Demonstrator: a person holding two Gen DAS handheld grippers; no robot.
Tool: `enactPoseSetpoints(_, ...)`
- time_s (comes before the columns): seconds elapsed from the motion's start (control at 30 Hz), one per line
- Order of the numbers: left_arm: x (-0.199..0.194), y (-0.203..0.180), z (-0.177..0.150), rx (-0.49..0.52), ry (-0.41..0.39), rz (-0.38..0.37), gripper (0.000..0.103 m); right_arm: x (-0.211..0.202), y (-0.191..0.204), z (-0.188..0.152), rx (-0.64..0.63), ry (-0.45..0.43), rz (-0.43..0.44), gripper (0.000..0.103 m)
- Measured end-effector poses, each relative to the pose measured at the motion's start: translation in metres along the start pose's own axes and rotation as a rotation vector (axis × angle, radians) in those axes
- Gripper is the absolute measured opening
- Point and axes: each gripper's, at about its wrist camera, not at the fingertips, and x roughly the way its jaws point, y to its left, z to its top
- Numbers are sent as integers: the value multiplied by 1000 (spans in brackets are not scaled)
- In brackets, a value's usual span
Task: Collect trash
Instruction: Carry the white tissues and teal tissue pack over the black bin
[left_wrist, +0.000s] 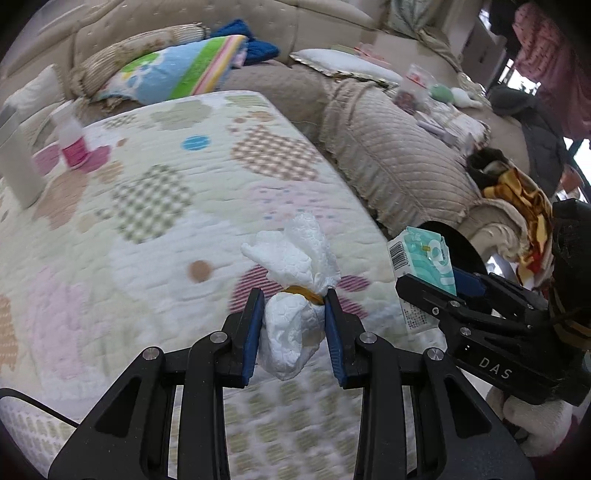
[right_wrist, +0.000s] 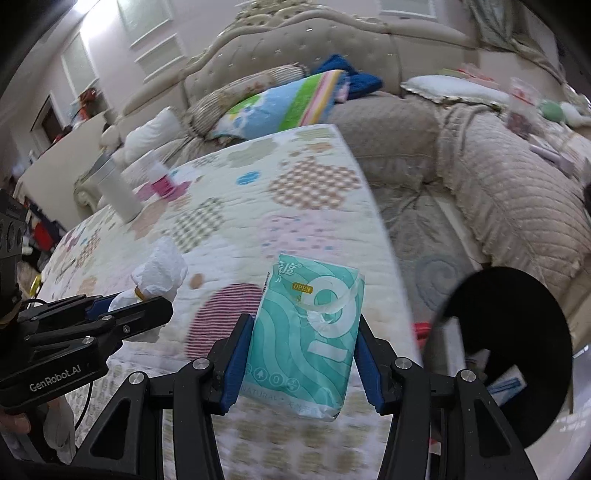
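Note:
My left gripper (left_wrist: 294, 302) is shut on a crumpled white tissue bundle (left_wrist: 291, 325) tied with a yellow band, held above the patterned quilted table cover (left_wrist: 147, 206). My right gripper (right_wrist: 301, 328) is shut on a teal tissue packet (right_wrist: 310, 332) with an "OPEN" sticker. The left wrist view shows the right gripper (left_wrist: 428, 291) with that packet (left_wrist: 424, 258) at the right. In the right wrist view the left gripper (right_wrist: 147, 299) holds the white bundle (right_wrist: 159, 273) at the left. A black trash bin (right_wrist: 506, 343) stands to the right of the table, low beside the sofa.
A white cylinder (right_wrist: 114, 188) and a pink-labelled bottle (right_wrist: 160, 177) stand at the table's far left. A beige quilted sofa (right_wrist: 517, 199) with cushions, a colourful towel (right_wrist: 284, 103) and small items wraps behind and to the right. A yellow patterned cloth (left_wrist: 517, 206) lies on the sofa arm.

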Motion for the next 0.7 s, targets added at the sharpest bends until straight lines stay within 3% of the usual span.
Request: enactPoseSetpoints(0.7,57,-129,30,177,56,-92,30,-54,-148,-19,204,-44,-166,51)
